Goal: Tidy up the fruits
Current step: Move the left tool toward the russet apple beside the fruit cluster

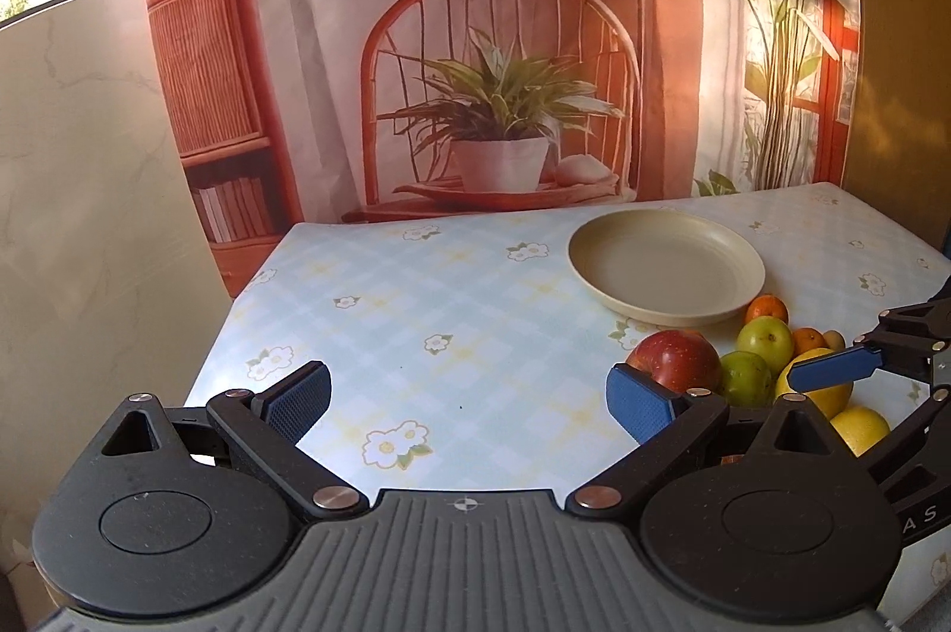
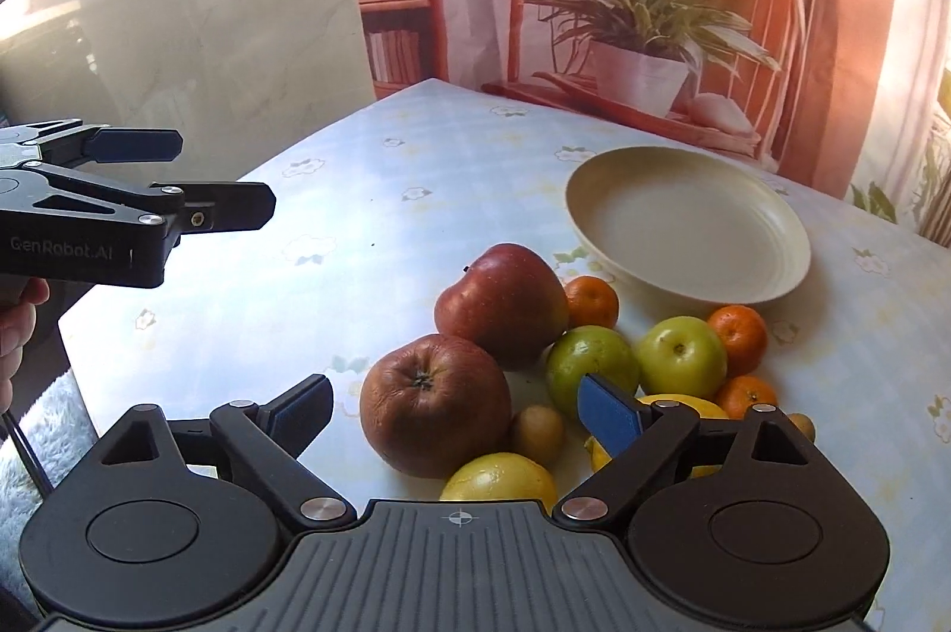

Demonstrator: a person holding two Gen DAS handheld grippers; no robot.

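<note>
From the left wrist, your left tongs (image 1: pixel 466 397) stand wide open over bare counter (image 1: pixel 416 299), gripping nothing; the fruit pile (image 1: pixel 767 370) lies to their right, just beside the empty plate (image 1: pixel 665 269). From the right wrist, your right tongs (image 2: pixel 454 409) gape around the brown apple (image 2: pixel 434 403), pads not touching it.

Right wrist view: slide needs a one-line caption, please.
Open right gripper over a brown-red apple in a fruit pile beside an empty cream plate.
</note>
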